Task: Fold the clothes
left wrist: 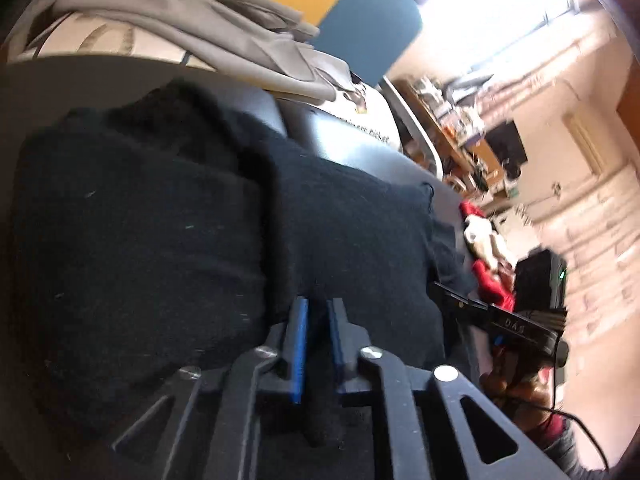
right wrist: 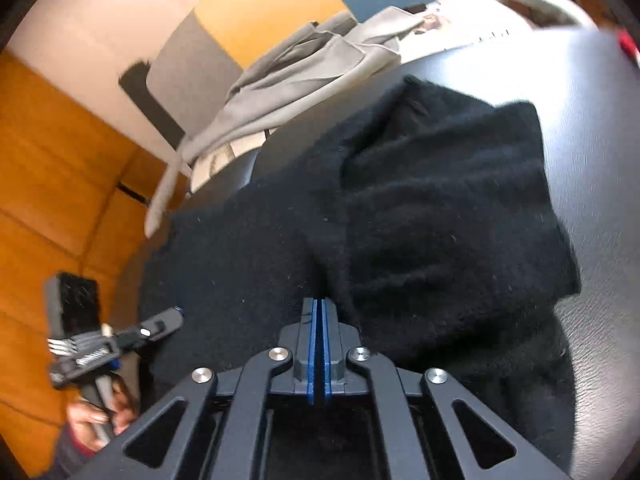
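Black sweater (left wrist: pixel 160 240) on grey table (right wrist: pixel 592 80), left gripper (left wrist: pixel 318 304) slightly parted over it, right gripper (right wrist: pixel 319 304) closed, grey garment (left wrist: pixel 208 28) at 12 o'clock.

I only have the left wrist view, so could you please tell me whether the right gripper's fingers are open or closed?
Observer: The right gripper has its fingers pressed together, with the tips at a fold of the black sweater. I cannot tell whether cloth is pinched.
Operator: Thank you. Is the grey garment lying wholly on top of its support?
Observer: No, one strip of the grey garment hangs down over the edge.
Operator: What lies beyond that edge?
Observer: An orange wooden surface.
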`<action>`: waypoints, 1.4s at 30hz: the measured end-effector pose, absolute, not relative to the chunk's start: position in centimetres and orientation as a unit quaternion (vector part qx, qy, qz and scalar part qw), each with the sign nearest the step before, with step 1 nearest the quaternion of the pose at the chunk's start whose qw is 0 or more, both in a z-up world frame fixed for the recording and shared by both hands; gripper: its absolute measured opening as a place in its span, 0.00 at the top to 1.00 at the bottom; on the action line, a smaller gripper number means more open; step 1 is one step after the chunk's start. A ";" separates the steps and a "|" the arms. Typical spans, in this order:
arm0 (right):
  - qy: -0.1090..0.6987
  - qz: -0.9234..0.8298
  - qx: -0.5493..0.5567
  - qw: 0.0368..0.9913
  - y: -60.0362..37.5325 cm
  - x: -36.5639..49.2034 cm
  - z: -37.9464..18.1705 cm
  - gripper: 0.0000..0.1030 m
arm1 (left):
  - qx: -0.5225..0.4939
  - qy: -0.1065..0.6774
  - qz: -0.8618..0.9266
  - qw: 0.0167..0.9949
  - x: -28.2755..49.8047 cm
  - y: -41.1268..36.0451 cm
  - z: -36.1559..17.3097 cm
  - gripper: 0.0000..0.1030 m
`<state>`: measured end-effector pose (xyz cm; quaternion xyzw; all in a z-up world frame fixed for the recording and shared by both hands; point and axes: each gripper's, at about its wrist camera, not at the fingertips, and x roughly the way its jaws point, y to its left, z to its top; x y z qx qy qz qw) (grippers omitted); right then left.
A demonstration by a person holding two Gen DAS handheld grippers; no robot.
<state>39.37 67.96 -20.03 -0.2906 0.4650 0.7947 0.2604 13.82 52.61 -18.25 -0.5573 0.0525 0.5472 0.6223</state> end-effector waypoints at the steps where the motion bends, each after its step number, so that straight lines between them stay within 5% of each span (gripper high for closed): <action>1: 0.471 0.793 -0.287 0.258 68.1 39.6 -20.1 1.00 | -0.562 0.041 0.545 0.621 13.7 52.5 -18.5 0.94; 4: 0.481 0.789 -0.283 0.256 68.1 40.1 -19.8 1.00 | -0.554 0.045 0.555 0.619 13.8 52.2 -17.6 0.93; 5: 0.473 0.792 -0.287 0.260 67.9 40.3 -19.3 1.00 | -0.551 0.044 0.559 0.618 13.9 52.0 -17.1 0.85; 8: 0.457 0.806 -0.273 0.258 65.9 41.5 -17.3 0.85 | -0.528 0.034 0.567 0.632 13.8 49.7 -14.7 0.81; 10: 0.463 0.808 -0.264 0.252 64.7 43.5 -16.6 0.58 | -0.512 0.033 0.575 0.637 13.7 47.2 -13.2 0.80; 11: 0.466 0.807 -0.260 0.252 63.9 44.6 -16.3 0.52 | -0.509 0.029 0.575 0.640 13.5 45.9 -12.7 0.80; 18: 0.509 0.774 -0.264 0.268 57.8 54.4 -16.9 0.32 | -0.508 0.033 0.607 0.610 12.3 33.5 -12.5 0.78; 29: 0.571 0.753 -0.230 0.234 49.8 62.8 -20.4 0.32 | -0.544 0.022 0.615 0.570 13.0 21.3 -16.7 0.76; 42: 0.560 0.773 -0.242 0.172 47.9 60.7 -21.4 0.30 | -0.539 -0.001 0.593 0.598 17.1 19.9 -18.5 0.65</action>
